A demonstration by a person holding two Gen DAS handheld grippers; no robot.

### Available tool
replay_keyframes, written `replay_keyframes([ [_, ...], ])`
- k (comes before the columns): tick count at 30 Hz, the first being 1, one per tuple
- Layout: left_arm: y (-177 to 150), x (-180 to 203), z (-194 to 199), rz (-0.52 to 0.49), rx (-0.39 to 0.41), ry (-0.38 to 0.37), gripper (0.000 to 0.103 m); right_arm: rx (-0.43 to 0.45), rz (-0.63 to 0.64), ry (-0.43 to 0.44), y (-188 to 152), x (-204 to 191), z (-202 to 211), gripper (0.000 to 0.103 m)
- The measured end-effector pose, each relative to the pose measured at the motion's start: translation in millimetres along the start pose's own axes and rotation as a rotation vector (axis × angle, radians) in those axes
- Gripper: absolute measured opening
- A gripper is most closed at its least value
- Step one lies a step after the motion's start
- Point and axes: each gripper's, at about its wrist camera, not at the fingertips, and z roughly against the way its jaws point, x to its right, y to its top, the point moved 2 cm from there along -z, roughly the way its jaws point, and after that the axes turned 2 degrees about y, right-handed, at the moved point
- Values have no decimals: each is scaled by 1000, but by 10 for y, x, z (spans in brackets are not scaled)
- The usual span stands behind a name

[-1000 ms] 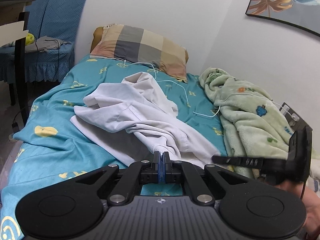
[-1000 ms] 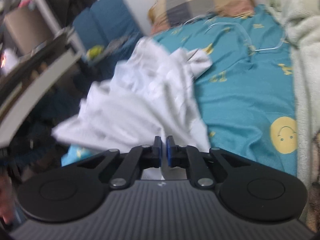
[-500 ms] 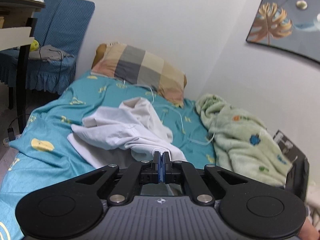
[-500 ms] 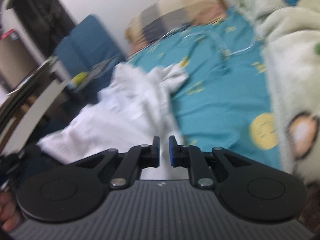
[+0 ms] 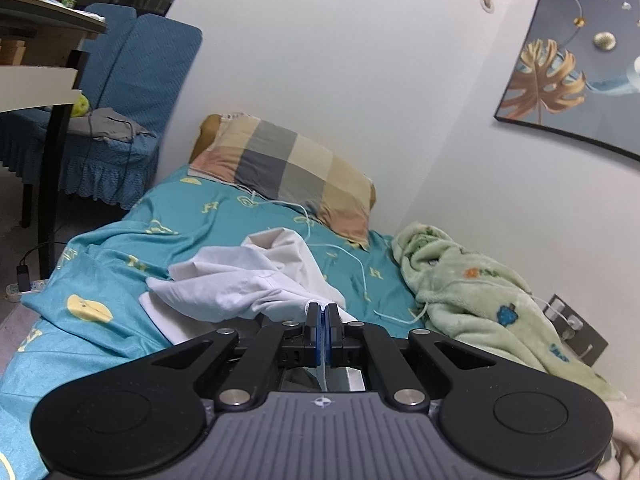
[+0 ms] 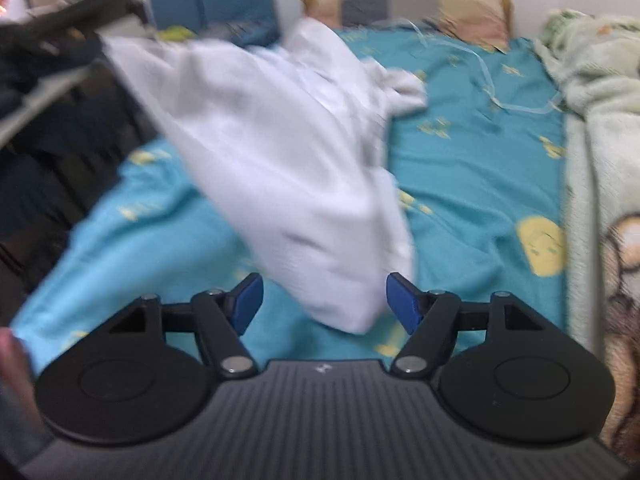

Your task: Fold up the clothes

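Note:
A white garment (image 5: 256,280) lies crumpled on the teal bed sheet (image 5: 120,264). My left gripper (image 5: 322,312) is shut on a hem of it and holds that edge up off the bed. In the right wrist view the same white garment (image 6: 280,168) hangs stretched from the upper left down to a corner between my fingers. My right gripper (image 6: 322,304) is open, with the blue pads (image 6: 248,300) wide apart on either side of that corner. The view is blurred.
A plaid pillow (image 5: 288,168) lies at the head of the bed. A green fleece blanket (image 5: 472,292) is heaped along the right wall side. A white cable (image 5: 360,264) trails over the sheet. Blue chairs (image 5: 120,100) and a desk (image 5: 40,40) stand at left.
My right gripper has opened and let go of the garment corner. My left gripper has lifted and tilted up, still shut on the hem.

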Motion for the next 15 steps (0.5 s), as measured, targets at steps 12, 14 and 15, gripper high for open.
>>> replay_keyframes([
  [12, -76, 59, -207, -70, -65, 40, 3, 209, -296, 171, 302, 528, 361, 16],
  [14, -128, 62, -287, -98, -97, 53, 3, 235, -340, 234, 354, 591, 413, 16],
  [15, -155, 64, -326, -112, -113, 60, 3, 248, -359, 259, 372, 619, 436, 16],
])
